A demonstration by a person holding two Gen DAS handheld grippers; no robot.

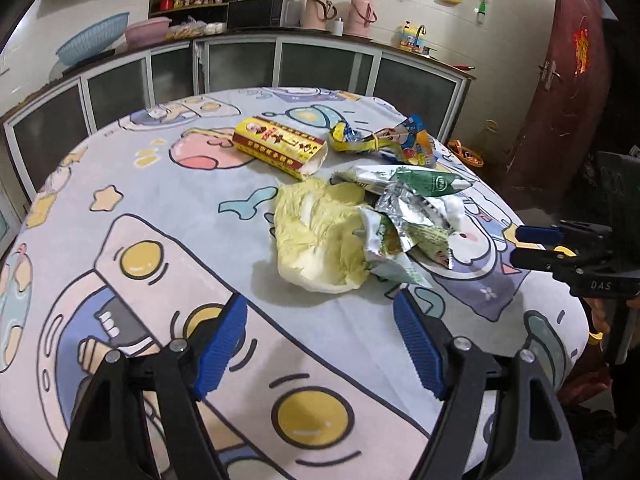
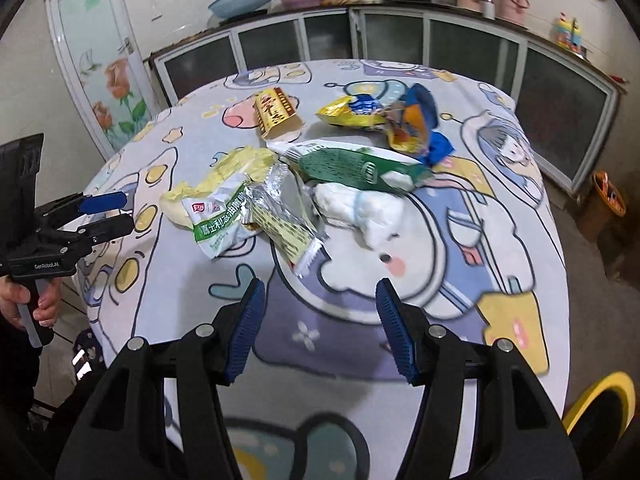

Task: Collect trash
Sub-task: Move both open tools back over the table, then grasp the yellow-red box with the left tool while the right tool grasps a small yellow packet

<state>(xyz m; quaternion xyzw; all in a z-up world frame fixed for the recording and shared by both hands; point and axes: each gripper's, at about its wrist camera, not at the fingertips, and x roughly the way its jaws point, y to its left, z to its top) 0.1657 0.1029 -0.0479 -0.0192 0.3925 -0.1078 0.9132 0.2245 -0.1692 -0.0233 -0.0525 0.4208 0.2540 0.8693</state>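
Trash lies in a heap on the round table with its cartoon cloth [image 1: 168, 208] [image 2: 500, 240]. There is a yellow cabbage leaf [image 1: 316, 236] [image 2: 236, 166], a yellow-red carton [image 1: 280, 146] [image 2: 276, 110], green and silver snack wrappers [image 1: 404, 216] [image 2: 352, 166], a yellow-blue wrapper [image 1: 396, 140] [image 2: 400, 120] and crumpled white tissue [image 2: 360, 210]. My left gripper [image 1: 320, 322] is open and empty, just short of the cabbage leaf; it also shows in the right wrist view [image 2: 112, 214]. My right gripper [image 2: 320, 312] is open and empty, near the wrappers; it also shows in the left wrist view [image 1: 520, 246].
Kitchen cabinets [image 1: 240, 64] with basins [image 1: 94, 38], a microwave [image 1: 258, 12] and pink flasks [image 1: 362, 10] stand behind the table. A dark red door [image 1: 560, 80] is at the right. An orange bin [image 2: 610, 196] stands on the floor right of the table.
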